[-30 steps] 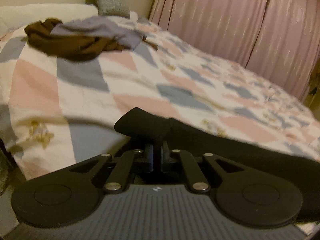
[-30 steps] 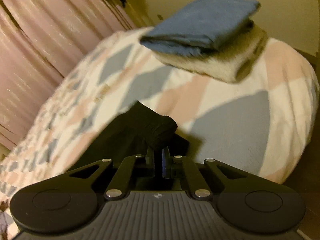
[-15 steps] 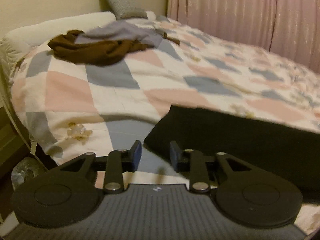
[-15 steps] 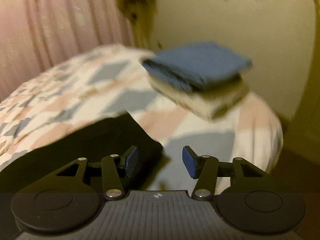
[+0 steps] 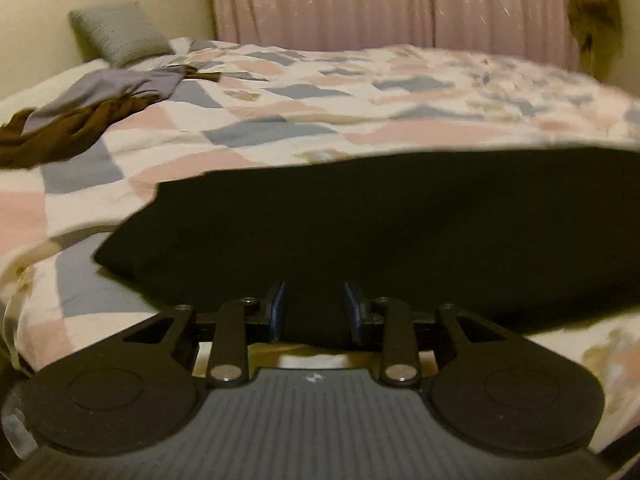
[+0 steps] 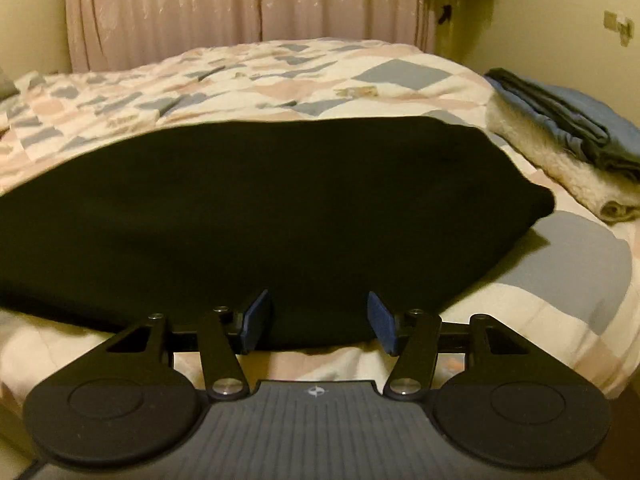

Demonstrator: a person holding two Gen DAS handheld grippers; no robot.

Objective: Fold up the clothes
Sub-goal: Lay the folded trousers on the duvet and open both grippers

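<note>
One flat black garment (image 5: 360,232) lies spread across the near edge of the bed, on a patchwork quilt (image 5: 280,128) of pink, grey-blue and cream diamonds. Both tools are pulled back at that near edge with nothing in them: the left gripper (image 5: 314,314) has its two blue-padded fingers parted, the black cloth's hem showing in the gap but not pinched, and the right gripper (image 6: 319,322) stands wider apart in the same way, its fingers (image 6: 256,320) just in front of the fabric's near border. From the right-hand camera the black garment's corner (image 6: 532,200) ends a little short of a stack of two folded items at the bed's right side: a blue folded cloth (image 6: 580,120) sitting on top of a cream fleecy folded piece (image 6: 560,172). Over on the far left of the bed, well apart from the black garment, two unfolded clothes lie heaped together, a rumpled brown one (image 5: 60,136) and a grey-lilac one (image 5: 116,86) partly over it. One grey ribbed cushion (image 5: 118,32) leans at the head end against the pale wall. A pleated pink curtain (image 5: 380,4) hangs behind the bed along its far side.
</note>
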